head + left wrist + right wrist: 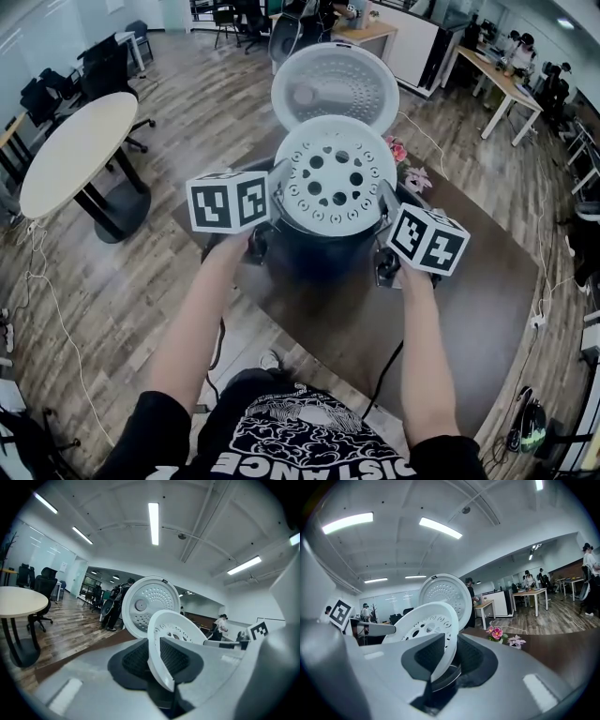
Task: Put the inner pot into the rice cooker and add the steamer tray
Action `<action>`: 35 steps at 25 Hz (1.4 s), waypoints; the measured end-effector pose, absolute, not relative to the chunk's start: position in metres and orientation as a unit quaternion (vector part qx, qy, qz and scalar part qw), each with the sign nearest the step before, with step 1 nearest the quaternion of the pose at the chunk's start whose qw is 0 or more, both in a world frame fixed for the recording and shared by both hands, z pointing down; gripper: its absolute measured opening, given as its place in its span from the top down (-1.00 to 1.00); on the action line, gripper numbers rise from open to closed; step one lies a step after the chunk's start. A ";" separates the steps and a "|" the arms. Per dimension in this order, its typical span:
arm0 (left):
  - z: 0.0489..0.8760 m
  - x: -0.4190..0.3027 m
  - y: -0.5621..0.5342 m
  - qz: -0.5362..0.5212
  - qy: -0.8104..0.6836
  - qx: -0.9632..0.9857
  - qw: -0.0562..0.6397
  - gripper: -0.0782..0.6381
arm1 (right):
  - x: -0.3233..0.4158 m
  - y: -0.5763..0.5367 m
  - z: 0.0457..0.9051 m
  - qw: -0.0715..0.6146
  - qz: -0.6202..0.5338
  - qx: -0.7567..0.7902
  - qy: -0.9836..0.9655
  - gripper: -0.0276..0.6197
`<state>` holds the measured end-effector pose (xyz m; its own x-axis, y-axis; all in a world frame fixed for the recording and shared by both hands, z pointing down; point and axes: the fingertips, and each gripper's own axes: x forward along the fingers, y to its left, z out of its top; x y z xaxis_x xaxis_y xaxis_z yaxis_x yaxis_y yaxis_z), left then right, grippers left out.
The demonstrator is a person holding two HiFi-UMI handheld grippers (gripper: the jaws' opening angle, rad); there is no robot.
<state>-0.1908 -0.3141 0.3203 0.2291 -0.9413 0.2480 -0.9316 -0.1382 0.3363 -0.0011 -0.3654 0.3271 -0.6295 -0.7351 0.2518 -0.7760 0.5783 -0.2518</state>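
Jaws pinching steamer tray (335,176), underside hidden

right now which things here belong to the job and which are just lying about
Job: tray, gripped at its rim by the left claw and right claw; cooker, lid open.
Lying about: flowers; round table; chairs; desk.
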 end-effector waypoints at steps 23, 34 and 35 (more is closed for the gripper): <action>0.369 -0.206 -0.343 0.042 -0.614 0.755 0.227 0.54 | -0.016 -0.389 0.377 0.115 0.184 0.440 -0.871 0.62; 0.386 -0.205 -0.348 0.074 -0.619 0.753 0.210 0.54 | -0.016 -0.393 0.387 0.146 0.149 0.454 -0.866 0.60; 0.388 -0.203 -0.349 0.076 -0.620 0.753 0.209 0.54 | -0.014 -0.393 0.388 0.148 0.146 0.455 -0.866 0.60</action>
<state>-0.2032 -0.3485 0.3877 0.2207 -0.9012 0.3731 -0.9647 -0.1452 0.2199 -0.0143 -0.3930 0.3883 -0.5416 -0.7449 0.3897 -0.8315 0.5430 -0.1175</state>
